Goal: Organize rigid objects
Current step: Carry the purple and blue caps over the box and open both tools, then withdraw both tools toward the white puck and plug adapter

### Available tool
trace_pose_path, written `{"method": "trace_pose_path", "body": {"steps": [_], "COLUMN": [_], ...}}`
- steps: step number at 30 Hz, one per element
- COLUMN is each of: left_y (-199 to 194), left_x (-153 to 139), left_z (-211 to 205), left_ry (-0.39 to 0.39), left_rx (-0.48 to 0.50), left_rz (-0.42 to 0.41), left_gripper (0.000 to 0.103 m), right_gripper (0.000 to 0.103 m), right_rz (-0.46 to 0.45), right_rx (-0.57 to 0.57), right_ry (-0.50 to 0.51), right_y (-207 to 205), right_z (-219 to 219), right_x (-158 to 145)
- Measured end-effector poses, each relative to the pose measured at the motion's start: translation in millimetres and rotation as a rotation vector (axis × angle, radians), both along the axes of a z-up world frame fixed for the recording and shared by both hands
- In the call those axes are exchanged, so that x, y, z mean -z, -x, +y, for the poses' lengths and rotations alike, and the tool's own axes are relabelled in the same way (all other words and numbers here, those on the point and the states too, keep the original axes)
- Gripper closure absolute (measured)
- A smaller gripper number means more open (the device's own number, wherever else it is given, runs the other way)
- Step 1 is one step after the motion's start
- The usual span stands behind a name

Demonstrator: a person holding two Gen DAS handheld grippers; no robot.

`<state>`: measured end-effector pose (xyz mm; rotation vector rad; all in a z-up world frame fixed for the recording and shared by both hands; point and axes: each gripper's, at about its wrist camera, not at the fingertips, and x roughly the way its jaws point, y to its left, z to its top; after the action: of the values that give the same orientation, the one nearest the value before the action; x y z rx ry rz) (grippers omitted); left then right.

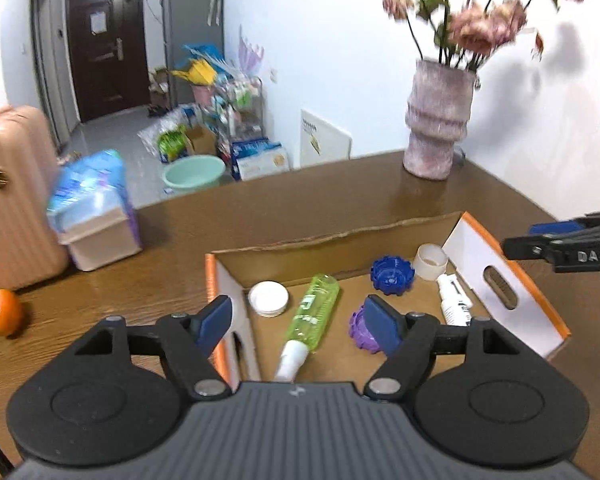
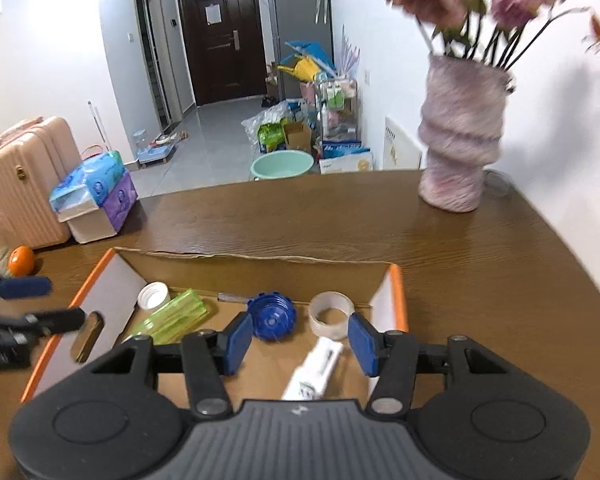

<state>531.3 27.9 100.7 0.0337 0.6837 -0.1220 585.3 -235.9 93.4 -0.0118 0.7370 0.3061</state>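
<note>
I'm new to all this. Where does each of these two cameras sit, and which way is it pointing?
Left wrist view: sits on the left tongs, looking forward and down into the cardboard box; its own open blue-padded fingers show, with the other tongs at the right edge.
Right wrist view: sits on the right tongs, facing the same box from further right; its open fingers show, with the left tongs at the left edge.
Shared: the box, green bottle, blue cap, vase, dark door.

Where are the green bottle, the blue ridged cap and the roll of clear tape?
green bottle [image 1: 314, 312], left wrist view, mid body.
blue ridged cap [image 2: 272, 316], right wrist view, its centre.
clear tape roll [image 2: 320, 322], right wrist view, outer wall.
</note>
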Motion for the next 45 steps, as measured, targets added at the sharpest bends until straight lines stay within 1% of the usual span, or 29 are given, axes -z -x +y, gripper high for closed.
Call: {"method": "trace_pose_path", "body": {"steps": [3, 4, 6, 7, 9, 11, 12, 14, 15, 17, 19, 22, 27, 31, 35, 37, 40, 43, 45], "left_y": [35.4, 45.9, 70.0, 79.2, 100.5, 122.1, 132.3, 152.5, 162.2, 178.0, 194.1, 220.2, 271.7, 319.9, 372.7, 388.7, 393.6, 383.2, 376.5], "left_x": [-17.9, -21.8, -27.9, -29.5, -31.4, -32.4, -31.8, -29.7, -27.6, -21.6, -14.7, -4.2, 13.0, 29.7, 52.4, 60.3, 66.6, 69.6, 72.4], "left_z": [9.9, 11.6, 13.2, 13.1, 14.3, 15.2, 16.4, 16.2, 15.9, 14.7, 13.1, 12.2, 8.1, -1.7, -6.8, -7.8, -6.9, -7.2, -5.5], "left_ry": [0.025, 0.026, 0.025, 0.024, 0.034, 0.044, 0.048, 0.056, 0.057, 0.051, 0.036, 0.028, 0.010, 0.003, 0.047, 0.061, 0.070, 0.036, 0.033], "left_rx": [-0.036, -0.050, -0.075, -0.076, -0.082, -0.086, -0.094, -0.118, -0.127, -0.147, -0.150, -0.154, -0.152, -0.135, -0.106, -0.100, -0.094, -0.115, -0.128], "left_rz": [-0.089, -0.120, -0.190, -0.209, -0.262, -0.320, -0.349, -0.413, -0.443, -0.480, -0.488, -0.514, -0.531, -0.529, -0.518, -0.504, -0.471, -0.461, -0.454], "left_gripper": [0.024, 0.021, 0.019, 0.019, 0.019, 0.018, 0.015, 0.006, 0.001, 0.001, 0.000, 0.000, 0.000, 0.000, 0.000, 0.000, 0.000, 0.000, 0.000], "right_gripper": [0.050, 0.050, 0.049, 0.048, 0.044, 0.043, 0.042, 0.041, 0.039, 0.036, 0.033, 0.032, 0.029, 0.028, 0.028, 0.028, 0.028, 0.029, 0.029], "right_rz": [-0.059, -0.091, -0.163, -0.203, -0.269, -0.334, -0.352, -0.386, -0.401, -0.438, -0.475, -0.520, -0.550, -0.544, -0.520, -0.506, -0.452, -0.439, -0.434], "right_rx": [0.005, 0.004, -0.002, 0.001, 0.005, 0.002, -0.001, 0.002, 0.000, -0.003, -0.006, -0.014, -0.028, -0.036, -0.053, -0.054, -0.043, -0.021, -0.009], "right_ry": [-0.009, -0.014, -0.017, -0.009, 0.011, 0.006, 0.000, -0.020, -0.026, -0.030, -0.018, -0.022, -0.044, -0.068, -0.050, -0.057, -0.071, -0.043, -0.037], "right_y": [33.0, 45.7, 69.3, 82.7, 106.6, 130.7, 140.9, 160.3, 167.9, 185.1, 202.3, 230.2, 281.1, 326.5, 371.4, 389.9, 398.0, 395.6, 391.7], "right_z": [-11.2, -13.4, -13.7, -12.6, -10.9, -10.1, -9.6, -8.4, -7.6, -5.5, -2.0, 0.0, -0.9, -4.9, -6.8, -11.4, -17.0, -16.3, -14.9], "right_x": [-17.8, -23.1, -30.6, -33.5, -35.7, -36.5, -35.4, -31.7, -30.0, -25.1, -19.3, -7.5, 16.0, 39.5, 63.8, 73.4, 82.9, 89.0, 91.4]}}
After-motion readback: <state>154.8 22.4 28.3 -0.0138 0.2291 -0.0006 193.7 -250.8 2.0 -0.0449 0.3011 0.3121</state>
